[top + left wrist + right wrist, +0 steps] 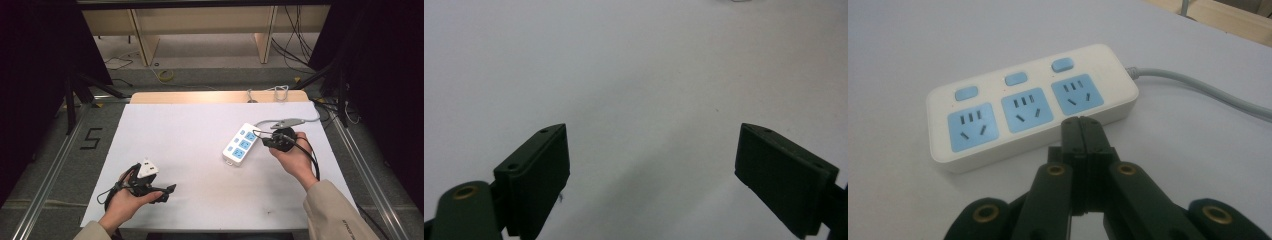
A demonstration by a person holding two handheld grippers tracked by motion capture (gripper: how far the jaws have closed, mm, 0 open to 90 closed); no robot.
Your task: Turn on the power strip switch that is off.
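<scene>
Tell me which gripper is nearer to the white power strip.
Right. The right gripper, shut, sits just beside the power strip. The left gripper, open, is far off near the table's front left corner.

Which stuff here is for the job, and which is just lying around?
For the job:
- power strip, white with blue sockets
- its grey cord
- right gripper, jaws shut, next to the strip
- left gripper, jaws open over the bare table

Just lying around:
- yellow cable on the floor
- wooden bench legs behind the table
</scene>
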